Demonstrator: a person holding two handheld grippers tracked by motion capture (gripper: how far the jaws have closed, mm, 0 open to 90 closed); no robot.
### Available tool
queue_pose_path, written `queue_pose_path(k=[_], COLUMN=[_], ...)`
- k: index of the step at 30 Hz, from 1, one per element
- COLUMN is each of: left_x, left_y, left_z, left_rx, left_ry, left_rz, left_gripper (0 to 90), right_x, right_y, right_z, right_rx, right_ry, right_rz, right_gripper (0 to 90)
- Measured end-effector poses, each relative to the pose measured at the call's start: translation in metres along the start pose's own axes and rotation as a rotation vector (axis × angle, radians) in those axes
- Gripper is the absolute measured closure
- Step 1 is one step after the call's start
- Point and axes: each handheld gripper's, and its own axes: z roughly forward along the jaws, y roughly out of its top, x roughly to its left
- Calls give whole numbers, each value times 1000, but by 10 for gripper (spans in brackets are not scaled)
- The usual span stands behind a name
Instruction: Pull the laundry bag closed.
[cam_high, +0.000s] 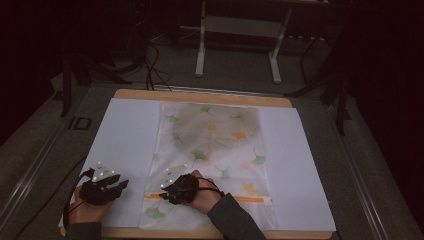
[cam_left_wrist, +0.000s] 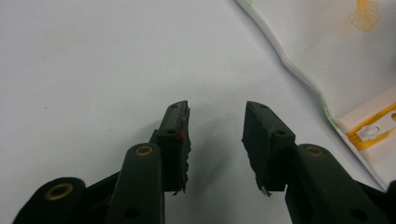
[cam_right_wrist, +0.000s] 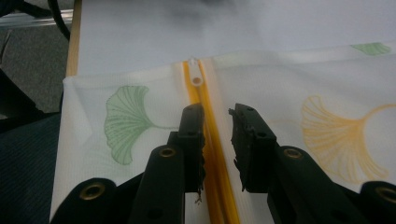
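A white mesh pouch (cam_high: 215, 145) printed with green and yellow ginkgo leaves lies flat on a white sheet (cam_high: 125, 130). An orange zipper (cam_high: 250, 199) crosses its near end. My right gripper (cam_high: 162, 192) hovers low over the zipper's left end. In the right gripper view its jaws (cam_right_wrist: 215, 114) stand apart on either side of the orange zipper (cam_right_wrist: 219, 205), and the white zipper pull (cam_right_wrist: 196, 80) lies just beyond the tips. My left gripper (cam_high: 122, 184) rests to the left over the bare sheet. It is open (cam_left_wrist: 217, 126) with nothing between its fingers, and the pouch edge (cam_left_wrist: 336, 56) lies off to its right.
A greyish rounded shape (cam_high: 215, 125) shows through the pouch's far half. The sheet covers a wooden table (cam_high: 200, 96) whose edges show at front and back. Grey floor, cables and a white stand (cam_high: 240, 30) lie beyond.
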Motion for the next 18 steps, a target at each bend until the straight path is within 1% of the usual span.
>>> queue_pose_path(k=[11,18], left_x=[0,0], left_y=[0,0], left_z=[0,0], left_rx=[2,6], left_ry=[0,3], left_rz=[0,5], left_gripper=[610,610], right_x=[2,3], right_y=[8,13], right_z=[11,18], right_rx=[10,27], right_ry=[26,33], right_rz=[-21,-34], right_gripper=[736,739])
